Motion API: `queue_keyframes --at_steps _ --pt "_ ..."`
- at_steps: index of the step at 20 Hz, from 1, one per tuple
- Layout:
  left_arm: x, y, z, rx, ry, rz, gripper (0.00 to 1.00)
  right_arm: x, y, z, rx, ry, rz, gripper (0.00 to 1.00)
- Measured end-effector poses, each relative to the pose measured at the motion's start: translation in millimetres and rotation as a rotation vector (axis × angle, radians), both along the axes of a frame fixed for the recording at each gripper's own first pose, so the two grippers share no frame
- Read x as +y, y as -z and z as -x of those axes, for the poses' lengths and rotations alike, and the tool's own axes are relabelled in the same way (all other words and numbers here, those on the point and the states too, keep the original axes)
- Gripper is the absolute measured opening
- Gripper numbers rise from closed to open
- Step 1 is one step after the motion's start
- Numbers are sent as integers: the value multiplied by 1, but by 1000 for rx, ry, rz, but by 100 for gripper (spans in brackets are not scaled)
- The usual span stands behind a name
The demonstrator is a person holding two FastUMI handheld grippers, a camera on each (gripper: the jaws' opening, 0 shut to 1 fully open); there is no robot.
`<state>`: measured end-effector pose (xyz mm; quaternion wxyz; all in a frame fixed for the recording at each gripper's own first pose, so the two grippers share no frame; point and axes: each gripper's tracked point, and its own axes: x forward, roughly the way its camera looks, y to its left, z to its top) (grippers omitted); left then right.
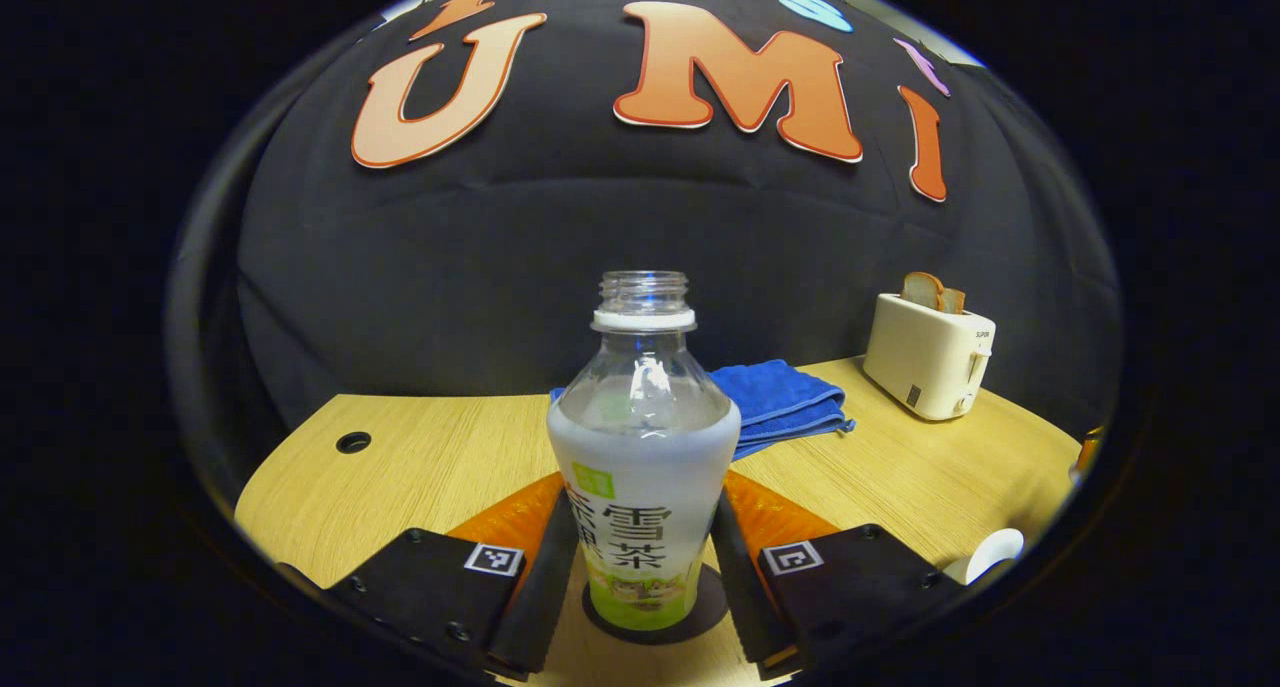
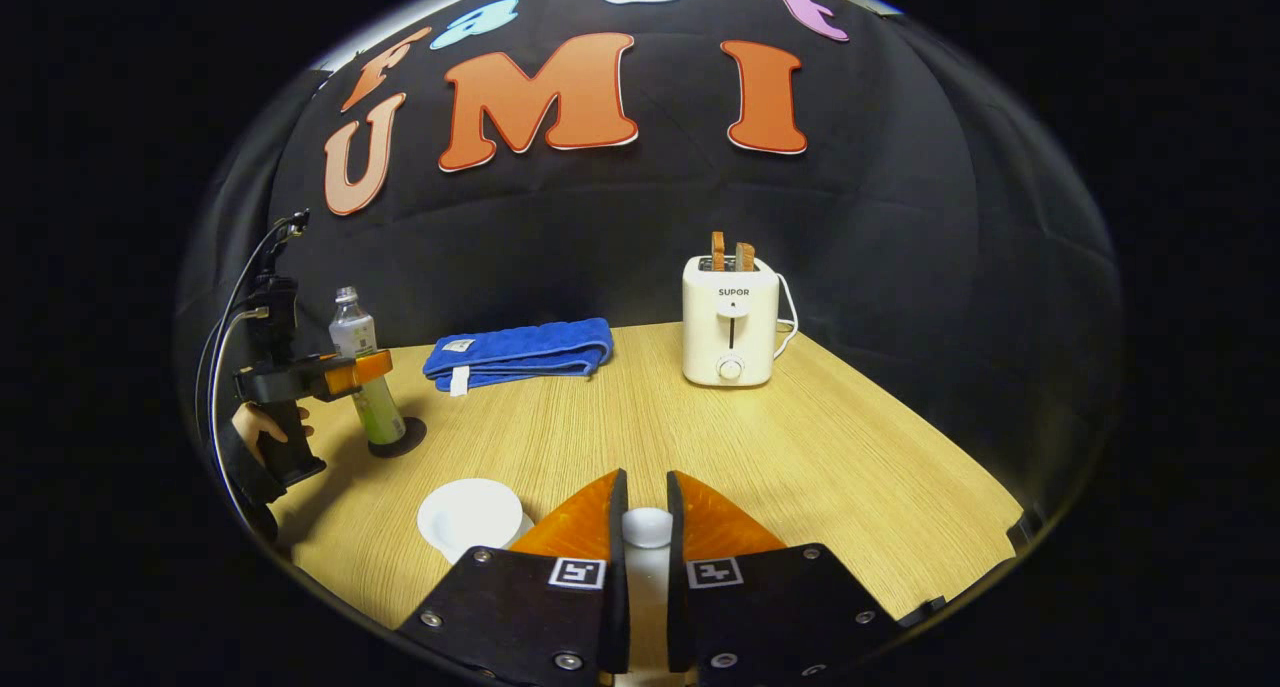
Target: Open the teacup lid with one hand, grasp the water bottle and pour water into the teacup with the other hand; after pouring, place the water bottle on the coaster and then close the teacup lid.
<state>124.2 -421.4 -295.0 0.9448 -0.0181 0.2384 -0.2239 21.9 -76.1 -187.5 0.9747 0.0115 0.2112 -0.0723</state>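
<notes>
Clear plastic water bottle (image 1: 643, 457) w/ white-green label stands on dark round coaster (image 1: 700, 607), left gripper (image 1: 643, 567) hugging it; right gripper (image 2: 646, 547) pinches white teacup lid knob (image 2: 647, 527); white teacup (image 2: 470, 515) at 10 o'clock, closing left

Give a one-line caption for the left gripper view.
Left gripper brackets the uncapped water bottle standing on its dark coaster.

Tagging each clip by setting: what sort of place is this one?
Probably a staged recording booth, not a real kitchen: a wooden table against a black cloth wall, with a toaster, folded blue towel and water bottle laid out like props.
</notes>
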Motion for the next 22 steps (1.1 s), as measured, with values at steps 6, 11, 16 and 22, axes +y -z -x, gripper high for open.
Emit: queue_keyframes --at_steps 6,11,16,22 --pt "2 3 3 8 -6 -6 94 -4 -2 3 -7 10 -3 15" --pt "8 2 8 -4 -5 -24 99 7 -7 -1 -27 -10 -17 15" --pt "12 7 19 10 -1 -26 97 38 -26 -13 -76 -80 -29 15" --pt "22 7 31 -5 -2 -37 100 94 -8 -34 -58 -202 -71 15"
